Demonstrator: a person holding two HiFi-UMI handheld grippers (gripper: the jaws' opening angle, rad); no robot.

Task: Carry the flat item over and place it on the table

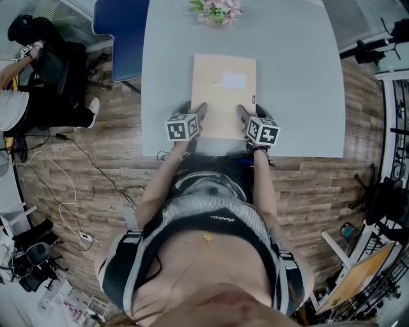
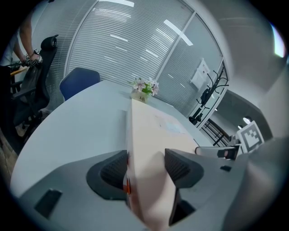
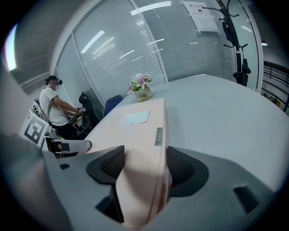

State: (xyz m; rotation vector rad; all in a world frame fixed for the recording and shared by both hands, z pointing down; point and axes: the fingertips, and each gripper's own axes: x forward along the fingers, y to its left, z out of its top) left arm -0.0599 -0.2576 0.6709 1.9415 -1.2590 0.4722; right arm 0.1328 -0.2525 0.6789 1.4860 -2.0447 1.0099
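Observation:
A flat beige folder (image 1: pixel 223 92) with a pale label lies over the grey table (image 1: pixel 300 96), near its front edge. My left gripper (image 1: pixel 199 115) is shut on the folder's near left corner, and the folder (image 2: pixel 149 149) fills the gap between its dark pads. My right gripper (image 1: pixel 243 116) is shut on the near right corner; the folder (image 3: pixel 140 144) runs away from its jaws toward the flowers. Whether the folder rests on the table or hangs just above it I cannot tell.
A small pot of pink flowers (image 1: pixel 217 11) stands at the table's far edge. A blue chair (image 1: pixel 118 29) sits at the far left corner. A person (image 1: pixel 16 89) sits at the left by a black chair. Cables (image 1: pixel 70 191) trail on the wooden floor.

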